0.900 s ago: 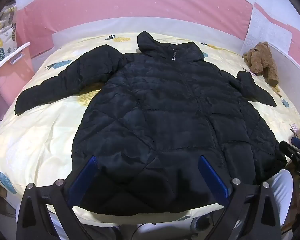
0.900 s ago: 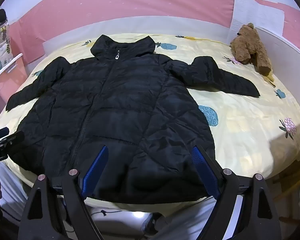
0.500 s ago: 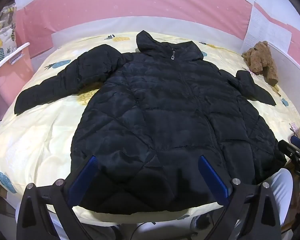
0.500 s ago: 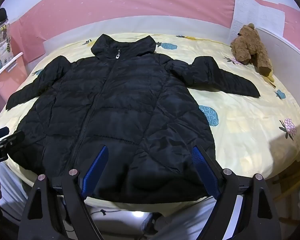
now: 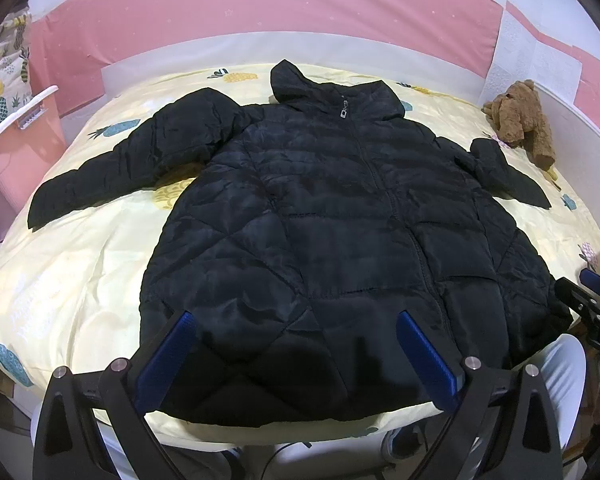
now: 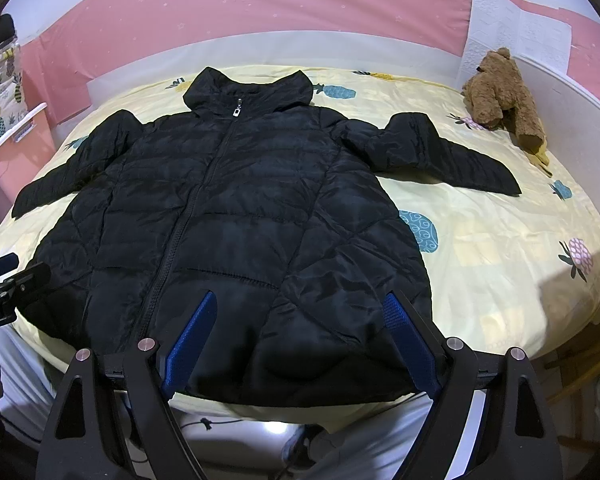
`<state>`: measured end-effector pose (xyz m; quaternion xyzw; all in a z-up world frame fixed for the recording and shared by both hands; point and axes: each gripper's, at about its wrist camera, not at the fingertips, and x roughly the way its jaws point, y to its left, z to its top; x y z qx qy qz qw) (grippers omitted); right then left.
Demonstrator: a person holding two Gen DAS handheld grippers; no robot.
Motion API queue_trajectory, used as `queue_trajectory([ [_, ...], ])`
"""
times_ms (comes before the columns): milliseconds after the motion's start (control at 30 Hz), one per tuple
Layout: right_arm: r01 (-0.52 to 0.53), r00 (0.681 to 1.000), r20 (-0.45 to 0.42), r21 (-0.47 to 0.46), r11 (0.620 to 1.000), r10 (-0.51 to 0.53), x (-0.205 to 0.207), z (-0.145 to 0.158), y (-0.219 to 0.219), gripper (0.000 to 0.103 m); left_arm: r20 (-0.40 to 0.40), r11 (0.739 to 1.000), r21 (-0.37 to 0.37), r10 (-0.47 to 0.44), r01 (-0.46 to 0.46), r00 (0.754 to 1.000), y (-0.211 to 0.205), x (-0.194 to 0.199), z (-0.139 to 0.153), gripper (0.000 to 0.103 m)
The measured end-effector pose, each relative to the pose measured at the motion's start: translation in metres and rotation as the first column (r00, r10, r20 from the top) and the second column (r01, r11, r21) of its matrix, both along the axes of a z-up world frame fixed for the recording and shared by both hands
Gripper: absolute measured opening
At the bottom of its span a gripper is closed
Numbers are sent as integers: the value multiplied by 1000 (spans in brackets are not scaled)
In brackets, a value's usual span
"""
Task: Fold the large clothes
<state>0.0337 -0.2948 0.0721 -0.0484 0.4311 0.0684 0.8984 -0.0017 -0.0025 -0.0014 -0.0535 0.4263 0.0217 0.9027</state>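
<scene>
A black quilted puffer jacket (image 5: 324, 240) lies flat and zipped, front up, across the middle of both views on a pale yellow bed sheet printed with pineapples (image 6: 500, 248), sleeves spread out to either side. The left gripper (image 5: 296, 354) and the right gripper (image 6: 300, 334) hang over the jacket's hem at the bottom of the frame, jaws wide apart and grasping nothing. A brown teddy bear (image 6: 500, 96) sits at upper right.
</scene>
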Motion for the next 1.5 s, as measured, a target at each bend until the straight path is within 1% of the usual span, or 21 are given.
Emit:
queue_trajectory([
  [1500, -2, 1000, -3, -1, 1000, 2, -2, -3, 3, 85, -18, 1000, -6, -9, 9, 1000, -6, -4, -5, 101],
])
